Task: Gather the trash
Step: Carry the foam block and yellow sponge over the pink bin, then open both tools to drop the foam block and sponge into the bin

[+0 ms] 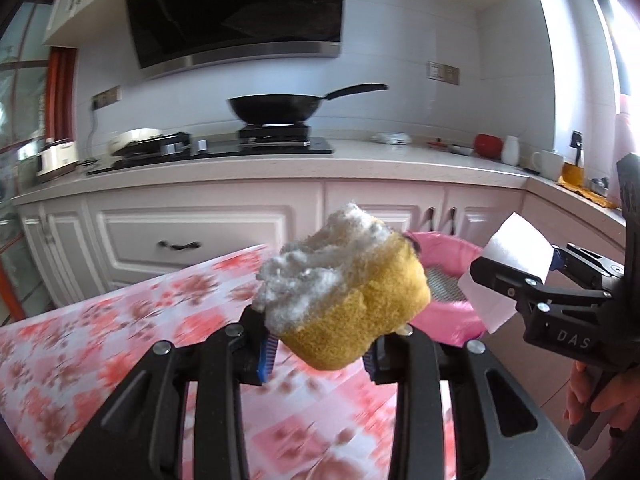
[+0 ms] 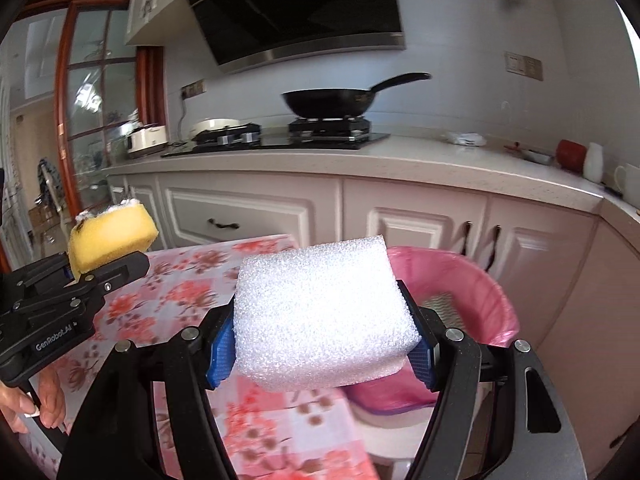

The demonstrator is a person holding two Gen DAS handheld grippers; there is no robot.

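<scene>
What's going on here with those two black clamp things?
A person is clearing trash in a kitchen with a handheld gripper in each hand. The left gripper is shut on a torn yellow sponge, and the right gripper is shut on a white foam block. Both are held up over the edge of a table with a floral cloth, near a pink-lined bin. Nothing has been dropped in yet.

A table (image 2: 192,292) wearing a pink floral cloth is filling the foreground; a pink-lined bin (image 2: 480,280) is standing at its three o'clock edge.
</scene>
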